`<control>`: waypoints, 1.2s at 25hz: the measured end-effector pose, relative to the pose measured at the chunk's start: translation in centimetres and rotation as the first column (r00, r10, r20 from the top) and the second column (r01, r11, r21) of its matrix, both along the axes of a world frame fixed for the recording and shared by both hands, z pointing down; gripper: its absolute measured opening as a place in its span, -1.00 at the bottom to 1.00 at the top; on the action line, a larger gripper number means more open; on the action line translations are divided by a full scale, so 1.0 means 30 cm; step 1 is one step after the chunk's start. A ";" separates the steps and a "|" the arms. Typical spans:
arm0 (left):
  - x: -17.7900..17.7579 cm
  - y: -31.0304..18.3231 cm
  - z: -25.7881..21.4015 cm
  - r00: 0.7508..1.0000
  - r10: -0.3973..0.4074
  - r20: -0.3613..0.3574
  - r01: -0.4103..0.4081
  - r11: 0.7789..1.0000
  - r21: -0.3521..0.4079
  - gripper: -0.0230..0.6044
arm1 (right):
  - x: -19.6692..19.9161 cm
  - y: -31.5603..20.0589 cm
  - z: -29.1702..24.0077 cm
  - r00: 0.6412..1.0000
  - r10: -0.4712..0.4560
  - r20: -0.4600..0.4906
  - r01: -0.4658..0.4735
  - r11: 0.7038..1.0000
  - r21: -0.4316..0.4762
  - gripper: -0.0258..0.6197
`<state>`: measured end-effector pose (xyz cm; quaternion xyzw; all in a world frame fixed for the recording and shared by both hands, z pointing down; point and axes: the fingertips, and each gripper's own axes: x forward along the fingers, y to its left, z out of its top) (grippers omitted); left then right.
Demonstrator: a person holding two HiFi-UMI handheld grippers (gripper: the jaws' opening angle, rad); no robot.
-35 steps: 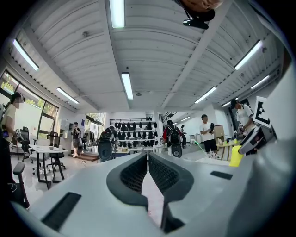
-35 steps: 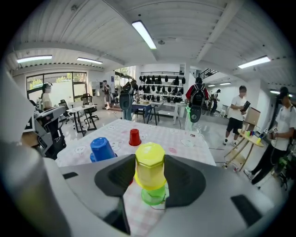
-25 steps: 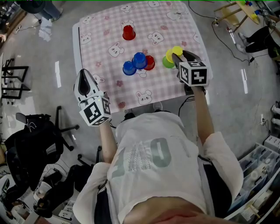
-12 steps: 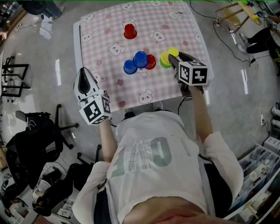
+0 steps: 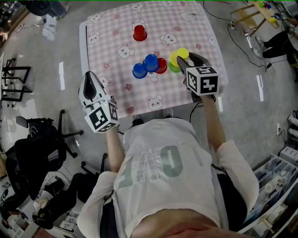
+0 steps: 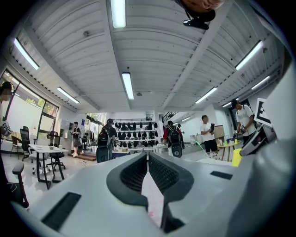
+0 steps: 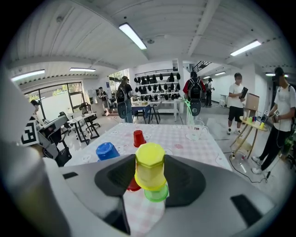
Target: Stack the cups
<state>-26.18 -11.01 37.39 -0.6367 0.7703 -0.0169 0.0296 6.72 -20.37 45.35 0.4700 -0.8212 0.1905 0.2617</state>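
Observation:
An upturned yellow cup [image 7: 149, 170] sits between the jaws of my right gripper [image 7: 150, 159], which is shut on it. A green cup [image 7: 156, 193] shows its rim just under the yellow one. In the head view the yellow cup [image 5: 179, 55] and green cup [image 5: 172, 68] lie at the table's right side, by the right gripper [image 5: 188, 60]. Two blue cups [image 5: 150, 62] [image 5: 138, 70] and a red cup [image 5: 161, 65] cluster mid-table. Another red cup [image 5: 138, 33] stands farther back. My left gripper [image 5: 88, 79] hangs shut and empty off the table's front left corner.
The table [image 5: 116, 28] wears a pink checked cloth with rabbit prints. A black office chair [image 5: 46, 139] stands on the floor at the left, cables and a wooden stand [image 5: 251, 14] at the right. Several people [image 7: 238, 104] stand beyond the table.
My right gripper has carried the yellow cup, with the green one beneath, a little leftward toward the red and blue cluster. The left gripper has stayed put.

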 end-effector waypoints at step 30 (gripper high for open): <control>-0.028 0.006 0.010 1.000 0.001 -0.008 -0.001 1.000 0.002 -0.82 | -0.129 -0.002 -0.111 0.993 -0.099 0.068 0.094 0.992 0.079 -0.17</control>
